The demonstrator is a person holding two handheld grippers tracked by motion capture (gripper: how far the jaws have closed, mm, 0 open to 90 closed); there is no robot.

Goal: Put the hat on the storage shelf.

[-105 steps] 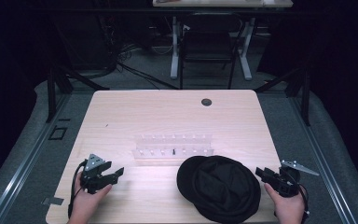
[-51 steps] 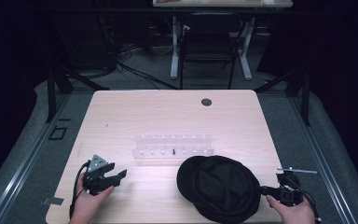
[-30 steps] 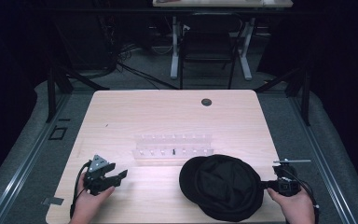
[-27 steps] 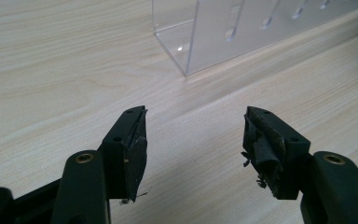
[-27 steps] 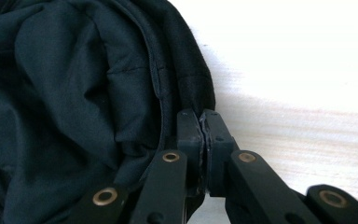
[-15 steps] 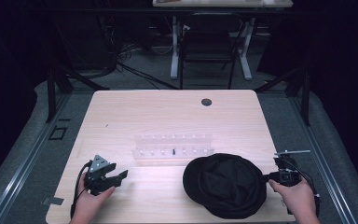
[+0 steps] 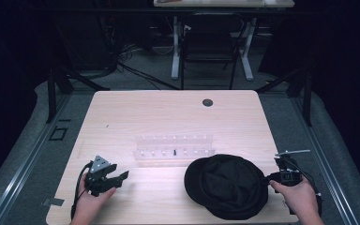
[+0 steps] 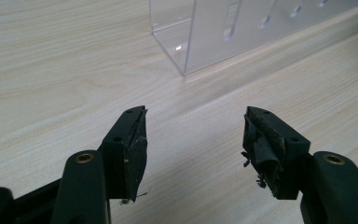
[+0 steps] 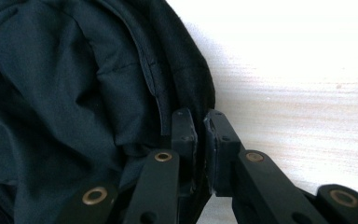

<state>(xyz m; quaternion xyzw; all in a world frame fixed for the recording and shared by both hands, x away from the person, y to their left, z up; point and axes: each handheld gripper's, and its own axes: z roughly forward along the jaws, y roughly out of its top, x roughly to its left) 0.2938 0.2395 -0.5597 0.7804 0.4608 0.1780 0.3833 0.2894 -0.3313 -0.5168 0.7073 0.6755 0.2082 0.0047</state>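
A lab or recording studio: a lone wooden desk (image 7: pixel 168 117) stands on grey carpet (image 7: pixel 304 126), ringed by black frame legs (image 7: pixel 51 89), with loose cables (image 7: pixel 131 65) and another desk's white legs (image 7: pixel 176 47) at top centre.

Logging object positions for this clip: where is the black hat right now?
In the high view the black hat lies at the table's near right, just in front of the clear rack, its right edge pinched in the right claw.

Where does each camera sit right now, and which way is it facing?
High view: above the near edge, looking forward and down on the table; both hands and forearms show.
Left gripper view: rides the left gripper, facing the clear rack; open jaws show.
Right gripper view: rides the right gripper, clamped on the black hat.
Shared: hat, rack.
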